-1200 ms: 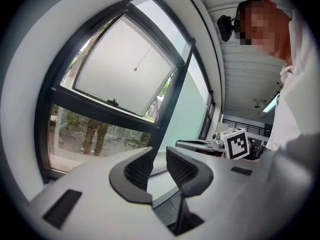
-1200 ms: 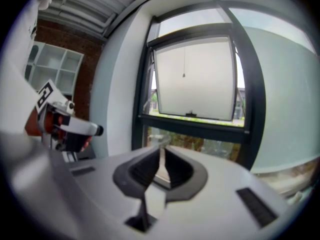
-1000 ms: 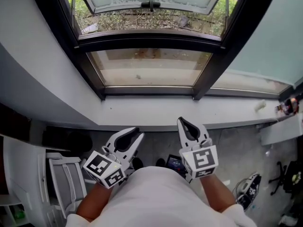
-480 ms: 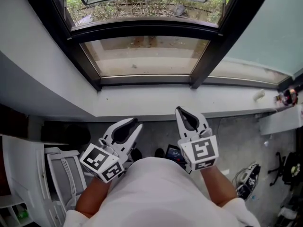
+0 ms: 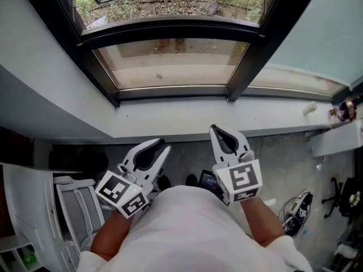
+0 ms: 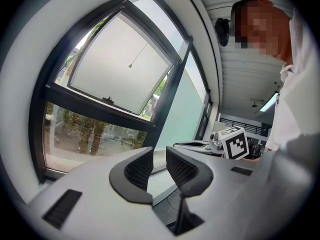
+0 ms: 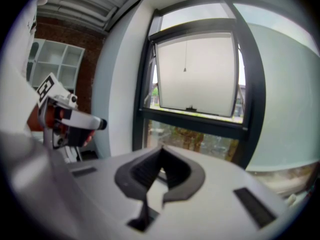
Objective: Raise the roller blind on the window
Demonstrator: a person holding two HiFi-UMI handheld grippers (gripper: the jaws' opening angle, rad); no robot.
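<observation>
A dark-framed window stands above a white sill. Its upper pane looks pale white. A thin cord with a small pull hangs in front of that pane and also shows in the left gripper view. Both grippers are held low before the sill, well short of the window and touching nothing. My left gripper has a narrow gap between its ribbed pads and holds nothing. The pads of my right gripper meet at their tips, shut on nothing.
A white shelf unit stands on the floor at the left. Dark gear and cables lie at the right. A small pale object rests on the sill's right end, by a ledge corner. The lower pane shows plants outside.
The window has slid slightly up in the head view. Both grippers keep their places, and their jaws look unchanged.
</observation>
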